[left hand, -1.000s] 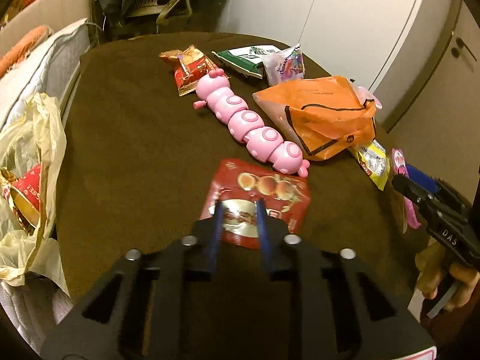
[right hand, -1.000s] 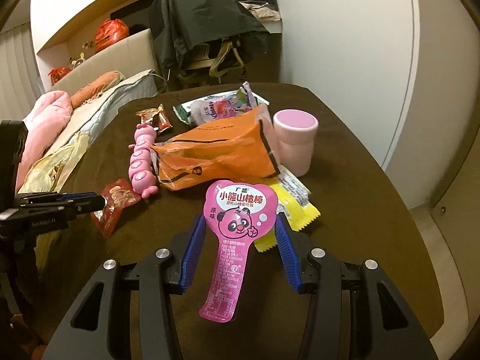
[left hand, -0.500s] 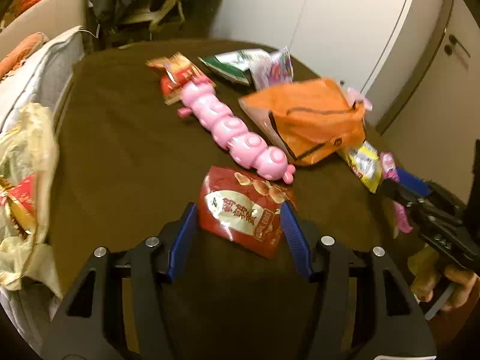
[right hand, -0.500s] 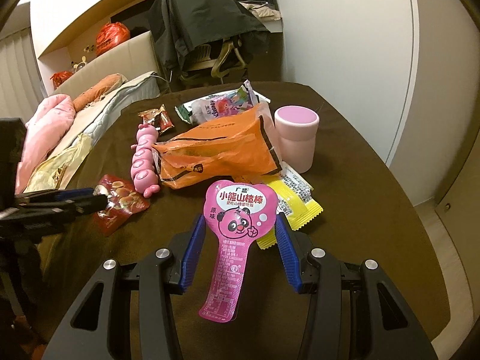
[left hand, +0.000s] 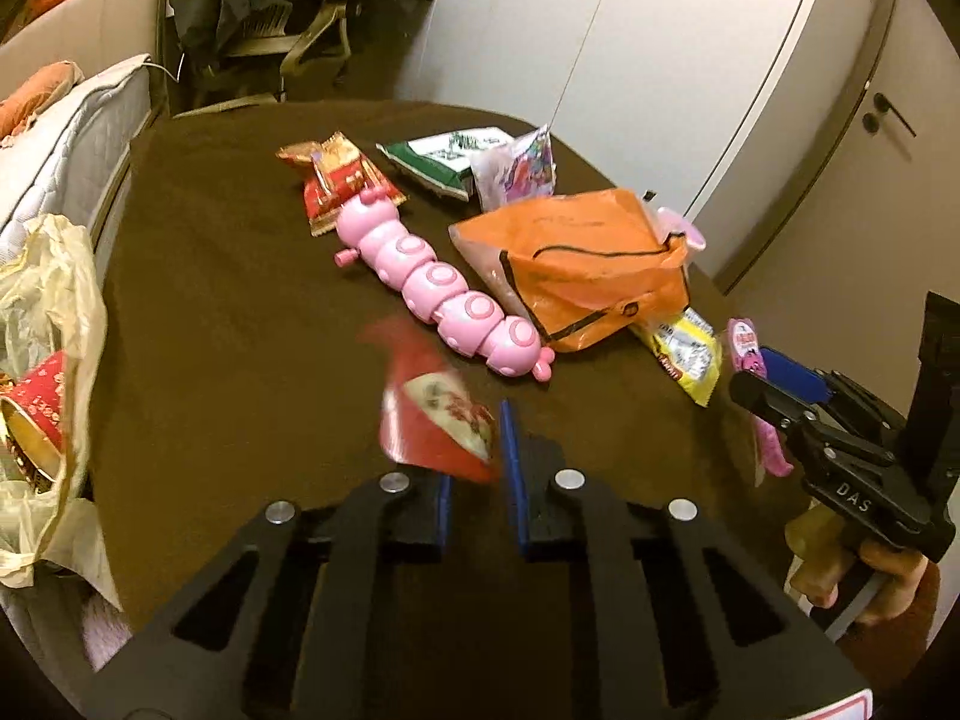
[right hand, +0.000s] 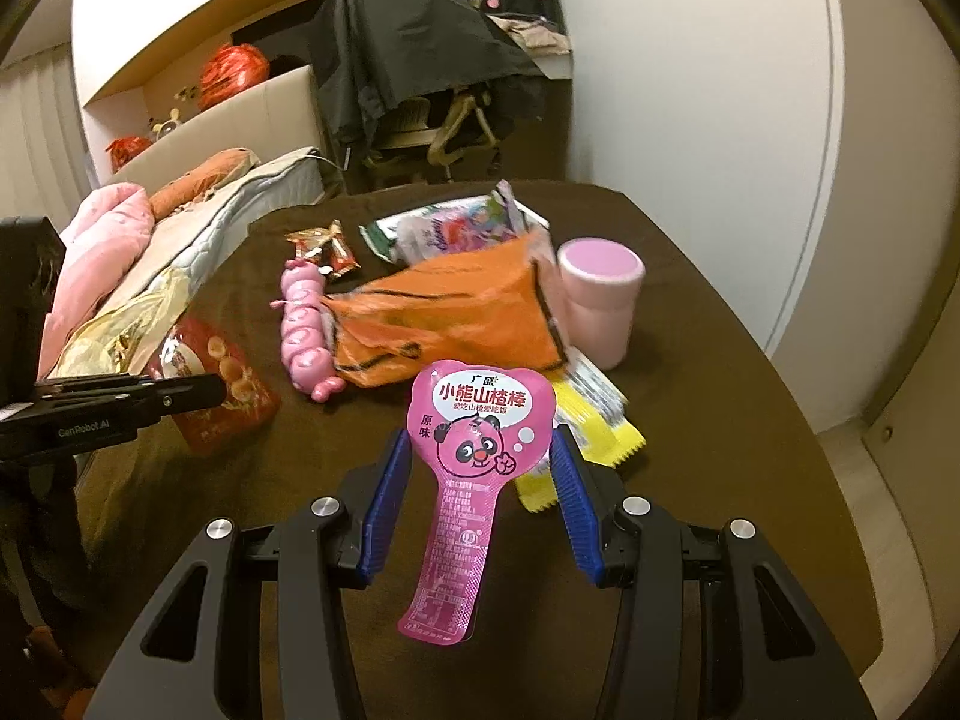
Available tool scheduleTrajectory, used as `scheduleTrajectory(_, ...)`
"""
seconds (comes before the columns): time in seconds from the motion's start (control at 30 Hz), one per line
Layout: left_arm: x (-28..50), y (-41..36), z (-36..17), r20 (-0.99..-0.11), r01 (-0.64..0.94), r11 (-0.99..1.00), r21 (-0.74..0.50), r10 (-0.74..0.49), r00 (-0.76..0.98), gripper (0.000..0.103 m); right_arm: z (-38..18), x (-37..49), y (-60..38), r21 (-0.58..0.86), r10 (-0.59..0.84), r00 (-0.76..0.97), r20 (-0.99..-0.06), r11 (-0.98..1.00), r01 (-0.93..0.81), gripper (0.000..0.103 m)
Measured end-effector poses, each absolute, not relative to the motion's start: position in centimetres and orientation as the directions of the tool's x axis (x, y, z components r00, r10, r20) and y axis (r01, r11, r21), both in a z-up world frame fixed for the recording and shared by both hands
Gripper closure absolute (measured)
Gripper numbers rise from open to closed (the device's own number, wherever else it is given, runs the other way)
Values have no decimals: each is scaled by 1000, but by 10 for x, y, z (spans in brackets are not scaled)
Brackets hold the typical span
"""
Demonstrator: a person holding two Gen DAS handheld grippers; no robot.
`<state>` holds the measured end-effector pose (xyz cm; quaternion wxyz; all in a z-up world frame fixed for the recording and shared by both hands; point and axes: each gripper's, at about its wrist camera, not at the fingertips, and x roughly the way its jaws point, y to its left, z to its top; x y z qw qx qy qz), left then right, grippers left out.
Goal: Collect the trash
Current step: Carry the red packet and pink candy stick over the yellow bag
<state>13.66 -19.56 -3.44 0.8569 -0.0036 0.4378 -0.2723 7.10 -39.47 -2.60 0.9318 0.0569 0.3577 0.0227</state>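
My left gripper (left hand: 477, 450) is shut on a red snack packet (left hand: 435, 423) and holds it lifted and tilted above the brown table (left hand: 228, 300); the packet is motion-blurred. It also shows in the right wrist view (right hand: 216, 384), held by the left gripper (right hand: 198, 393). My right gripper (right hand: 480, 468) is open around a pink panda-print wrapper (right hand: 474, 438) that lies between its fingers. That wrapper (left hand: 747, 345) and the right gripper (left hand: 774, 381) show at the right of the left wrist view.
On the table lie a pink caterpillar toy (left hand: 444, 288), an orange bag (left hand: 588, 264), a yellow packet (right hand: 594, 432), a small red wrapper (left hand: 336, 180), a green packet (left hand: 450, 159) and a pink cup (right hand: 600, 300). A yellowish trash bag (left hand: 42, 324) hangs at the table's left edge.
My left gripper closed on the red snack packet and lifted it off the table, tilting it. The right gripper stayed open around the pink wrapper.
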Motion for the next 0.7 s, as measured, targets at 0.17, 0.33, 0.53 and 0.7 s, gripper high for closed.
scheduleTrajectory(0.17,129,-174,-21,-716,455,844,-283,-502,486,94,-8,77,-371,80,100,759,-644,995,-64,58)
scheduleTrajectory(0.33,123,-143,-7,-678,427,849,-310,-512,527,97,9,84,-342,39,132,770,-624,990,-138,58)
scheduleTrajectory(0.53,124,-106,1,-656,378,867,-324,-494,571,100,23,96,-312,14,170,774,-610,979,-204,58)
scheduleTrajectory(0.7,122,-90,-2,-649,358,866,-349,-499,575,101,19,95,-304,10,174,763,-622,977,-214,58)
